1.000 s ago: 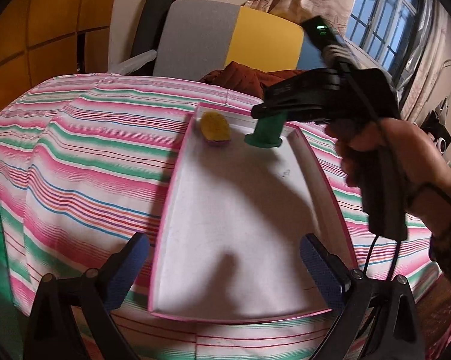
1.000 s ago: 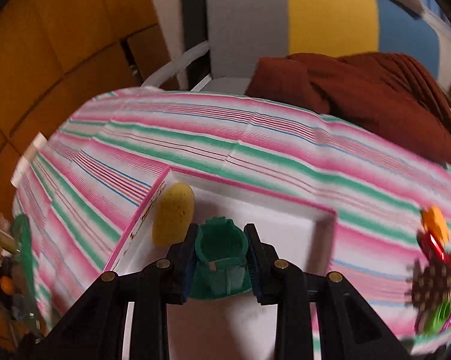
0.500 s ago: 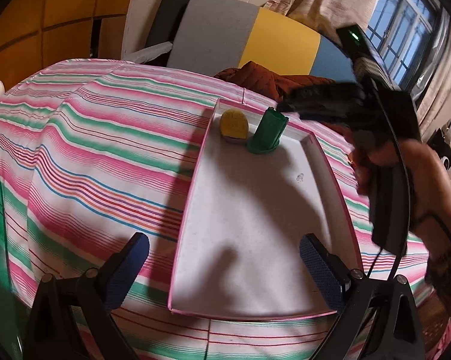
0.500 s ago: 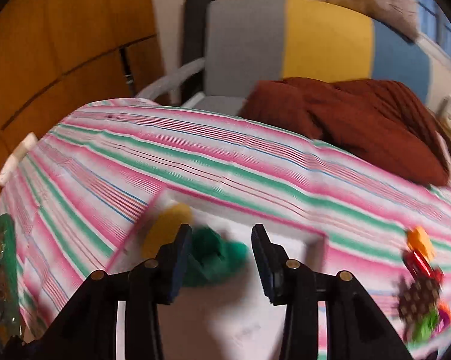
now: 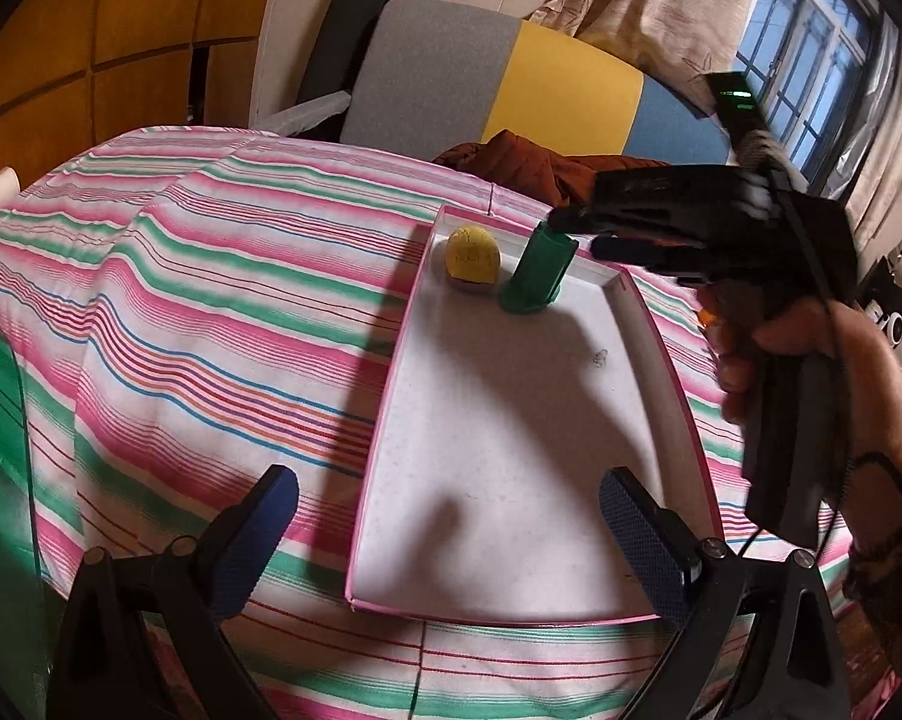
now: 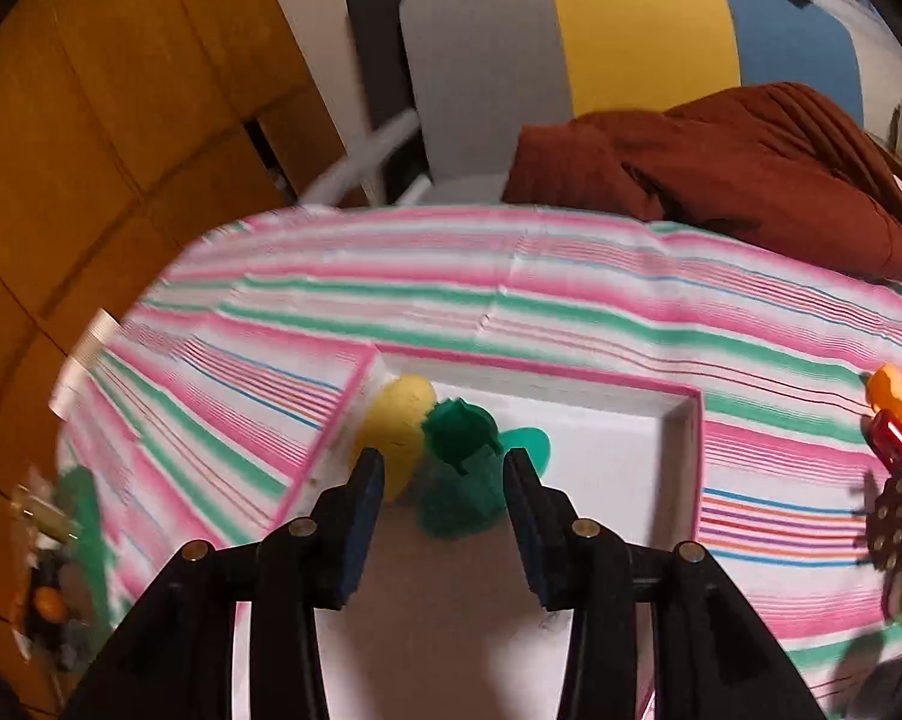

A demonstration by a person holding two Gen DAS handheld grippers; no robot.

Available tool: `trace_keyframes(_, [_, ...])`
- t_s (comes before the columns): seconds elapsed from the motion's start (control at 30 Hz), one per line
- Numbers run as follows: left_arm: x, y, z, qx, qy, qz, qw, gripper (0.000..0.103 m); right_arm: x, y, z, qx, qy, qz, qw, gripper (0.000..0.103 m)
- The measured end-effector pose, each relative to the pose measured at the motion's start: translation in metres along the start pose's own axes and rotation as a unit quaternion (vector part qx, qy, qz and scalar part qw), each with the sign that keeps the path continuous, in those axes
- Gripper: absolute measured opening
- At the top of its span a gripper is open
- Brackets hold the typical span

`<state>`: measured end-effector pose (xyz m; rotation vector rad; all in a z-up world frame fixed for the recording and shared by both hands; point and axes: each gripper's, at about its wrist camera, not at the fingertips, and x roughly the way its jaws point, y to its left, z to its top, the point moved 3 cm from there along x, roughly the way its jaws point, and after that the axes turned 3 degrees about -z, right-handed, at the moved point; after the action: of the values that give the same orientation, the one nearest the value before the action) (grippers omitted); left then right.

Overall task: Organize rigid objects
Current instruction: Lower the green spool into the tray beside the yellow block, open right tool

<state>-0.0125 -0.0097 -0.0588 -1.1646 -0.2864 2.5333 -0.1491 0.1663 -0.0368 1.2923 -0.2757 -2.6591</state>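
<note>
2 toys stand side by side at the far left corner of a shallow white tray with a pink rim: a yellow egg-shaped piece and, just to its right, an upright green plastic piece with a flared base. The tray lies on a bed covered in a pink, green and white striped cloth. The right gripper hovers over the green piece with its fingers spread apart and clear of it on both sides, gripping nothing. The left gripper hangs above the tray's near end, its 2 blue-padded fingers wide apart and empty. More small toys, among them an orange one and a red one, sit on the cloth well to the right of the tray.
</note>
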Motion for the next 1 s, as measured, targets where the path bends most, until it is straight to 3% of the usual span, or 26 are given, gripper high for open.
trace_keyframes(0.33, [0.003,-0.022,-0.007,0.01,0.011,-0.012,0.9998,0.101,-0.059,-0.019,-0.038,0.009,-0.03,-0.025,0.999,0.041])
trace_keyframes(0.67, [-0.006,-0.056,-0.012,0.051,-0.001,-0.02,0.9985,0.102,-0.105,-0.073,-0.082,0.025,-0.054,-0.08,0.995,0.041])
trace_keyframes(0.83, [-0.004,-0.073,-0.016,0.069,0.001,-0.026,0.9973,0.102,-0.142,-0.112,-0.099,0.067,-0.087,-0.111,0.988,0.041])
trace_keyframes(1.0, [-0.002,-0.089,-0.022,0.092,0.007,-0.026,0.9954,0.102,-0.176,-0.17,-0.11,0.142,-0.115,-0.149,0.972,0.042])
